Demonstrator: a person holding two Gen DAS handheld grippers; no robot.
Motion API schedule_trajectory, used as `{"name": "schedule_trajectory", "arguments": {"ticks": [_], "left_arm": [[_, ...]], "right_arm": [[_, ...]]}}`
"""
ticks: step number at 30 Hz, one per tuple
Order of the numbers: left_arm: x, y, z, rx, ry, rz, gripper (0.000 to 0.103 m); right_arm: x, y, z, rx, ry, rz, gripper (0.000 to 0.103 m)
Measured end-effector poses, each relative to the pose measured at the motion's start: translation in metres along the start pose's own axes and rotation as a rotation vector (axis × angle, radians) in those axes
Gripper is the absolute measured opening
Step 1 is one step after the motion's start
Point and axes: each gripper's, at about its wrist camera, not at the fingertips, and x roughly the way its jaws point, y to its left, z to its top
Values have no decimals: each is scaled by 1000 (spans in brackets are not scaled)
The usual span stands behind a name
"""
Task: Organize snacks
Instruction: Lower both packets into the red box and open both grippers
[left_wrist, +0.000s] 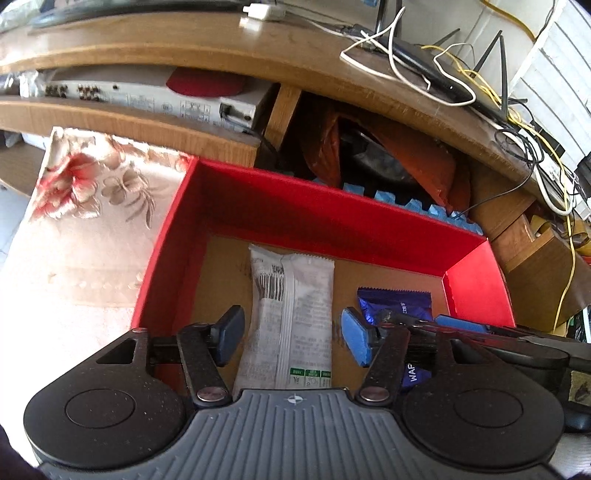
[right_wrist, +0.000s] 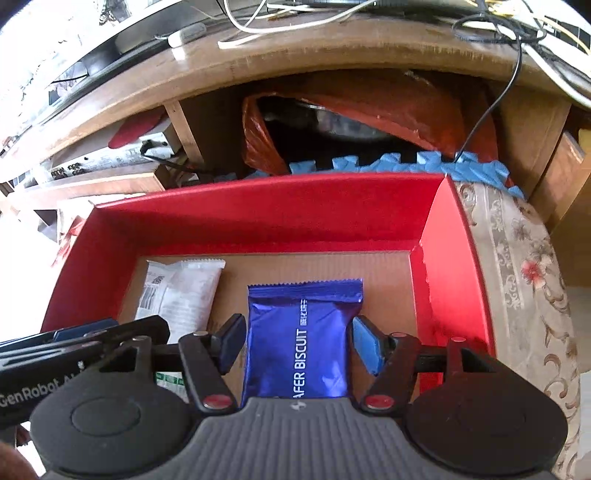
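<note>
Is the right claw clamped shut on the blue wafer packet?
No. The right claw is open, its pads clear of both sides of the blue wafer packet in the red box.

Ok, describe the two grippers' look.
Both match: black round-shouldered bodies with ribbed grey centres, black linkage arms, blue pads. Left gripper has silver pivot pins; right gripper has red ones. White "GenRobot" lettering marks the left one's side, seen from the right camera.

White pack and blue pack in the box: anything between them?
Bare cardboard floor between white pack and blue pack, clearest in the right wrist view.
</note>
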Motion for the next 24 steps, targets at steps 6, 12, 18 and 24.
{"name": "schedule_trajectory", "arguments": {"ticks": [6, 12, 18, 24], "left_arm": [[-14, -3, 1, 40, -61, 58, 83], [-35, -4, 0, 36, -108, 47, 86], [-60, -3, -9, 47, -148, 39, 90], [-82, 4, -27, 66, -144, 51, 94]], "right_arm": [[-14, -2, 2, 1, -39, -1, 64], [-42, -1, 5, 19, -116, 16, 64], [-78, 3, -4, 14, -188, 32, 65], [-103, 14, -28, -28, -199, 40, 68]]}}
